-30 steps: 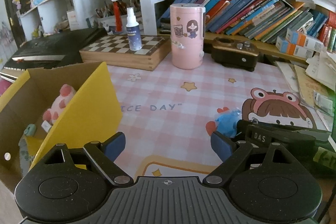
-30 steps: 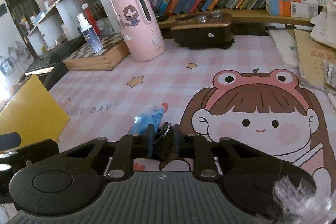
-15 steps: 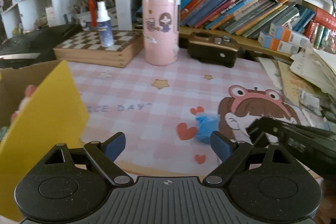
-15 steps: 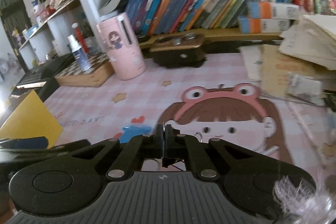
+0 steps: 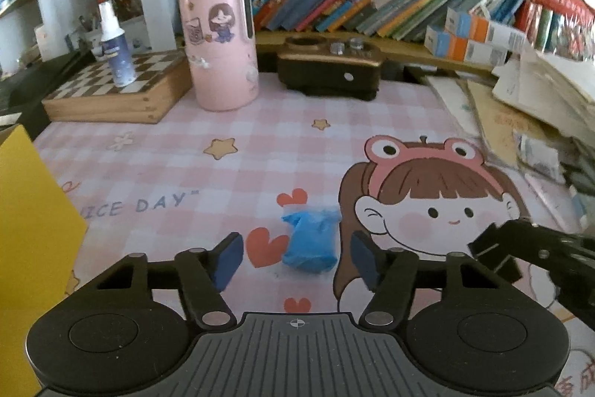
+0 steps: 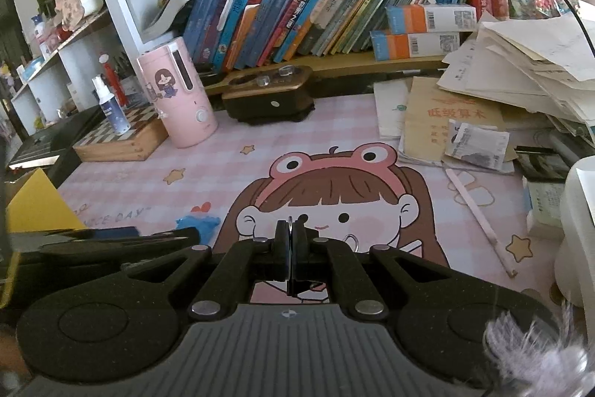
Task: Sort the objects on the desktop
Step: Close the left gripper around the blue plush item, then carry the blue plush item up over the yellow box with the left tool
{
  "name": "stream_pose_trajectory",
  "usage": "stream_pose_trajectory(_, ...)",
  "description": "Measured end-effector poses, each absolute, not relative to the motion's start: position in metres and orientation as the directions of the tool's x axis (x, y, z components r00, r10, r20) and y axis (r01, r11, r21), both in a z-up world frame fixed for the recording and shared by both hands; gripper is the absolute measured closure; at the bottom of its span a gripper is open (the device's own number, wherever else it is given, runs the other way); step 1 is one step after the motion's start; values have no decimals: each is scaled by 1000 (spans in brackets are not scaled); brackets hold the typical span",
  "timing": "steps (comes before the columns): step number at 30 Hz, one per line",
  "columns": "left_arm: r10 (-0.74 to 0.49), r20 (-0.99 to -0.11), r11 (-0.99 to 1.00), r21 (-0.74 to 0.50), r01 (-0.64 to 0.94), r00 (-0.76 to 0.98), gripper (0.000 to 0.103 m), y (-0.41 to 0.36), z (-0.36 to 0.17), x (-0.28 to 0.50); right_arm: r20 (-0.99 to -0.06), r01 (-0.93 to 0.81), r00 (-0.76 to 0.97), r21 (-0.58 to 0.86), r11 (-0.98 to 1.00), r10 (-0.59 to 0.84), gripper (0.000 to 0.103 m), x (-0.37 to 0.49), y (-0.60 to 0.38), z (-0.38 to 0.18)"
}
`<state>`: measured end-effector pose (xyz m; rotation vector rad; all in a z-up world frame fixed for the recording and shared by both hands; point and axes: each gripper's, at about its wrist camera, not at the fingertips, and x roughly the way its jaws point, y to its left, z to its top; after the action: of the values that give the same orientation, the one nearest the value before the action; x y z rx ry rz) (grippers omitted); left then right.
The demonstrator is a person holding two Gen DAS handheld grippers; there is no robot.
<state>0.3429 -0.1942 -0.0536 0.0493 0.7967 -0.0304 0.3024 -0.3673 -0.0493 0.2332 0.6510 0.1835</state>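
A yellow box (image 5: 33, 248) stands at the left edge of the table (image 5: 260, 144). The left hand-held gripper (image 5: 295, 257), its jaws just closing and partly apart, brackets a crumpled blue wad (image 5: 310, 240) on the pink mat without touching it. The right hand-held gripper (image 6: 290, 237) is closed on something thin I cannot identify.

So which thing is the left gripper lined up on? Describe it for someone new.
On the pink checked mat, left of the cartoon girl's face, by the red hearts, lies a crumpled blue wad. It is the only loose blue thing on the mat.
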Motion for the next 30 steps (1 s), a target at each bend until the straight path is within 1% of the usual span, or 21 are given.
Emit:
stream_pose_trajectory(1,-3,-717,998,40,46,697,45,-195,-56,344,-577,-96,780,271,958,241,101,302,-368,-49)
stream_pose_trajectory(6,18,-722,995,84,62,691,61,-200,-66,349,-585,-104,772,268,958,247,101,300,-369,-51)
stream_pose_trajectory(7,22,-717,994,92,63,696,63,-201,-67,349,-586,-105,772,267,958,248,101,300,-369,-51)
stream_pose_trajectory(9,15,-718,993,93,74,695,72,-202,-69,350,-586,-109,771,262,959,249,101,299,-369,-50)
stream_pose_trajectory(13,-4,-718,992,86,95,696,73,-203,-69,349,-588,-112,770,257,960,247,101,297,-369,-49)
stream_pose_trajectory(18,-24,-694,995,56,88,720,73,-198,-53,339,-584,-119,771,259,958,254,101,295,-367,-47)
stream_pose_trajectory(30,-57,-651,997,-5,71,757,74,-173,-22,287,-572,-192,765,236,953,296,101,271,-344,-33)
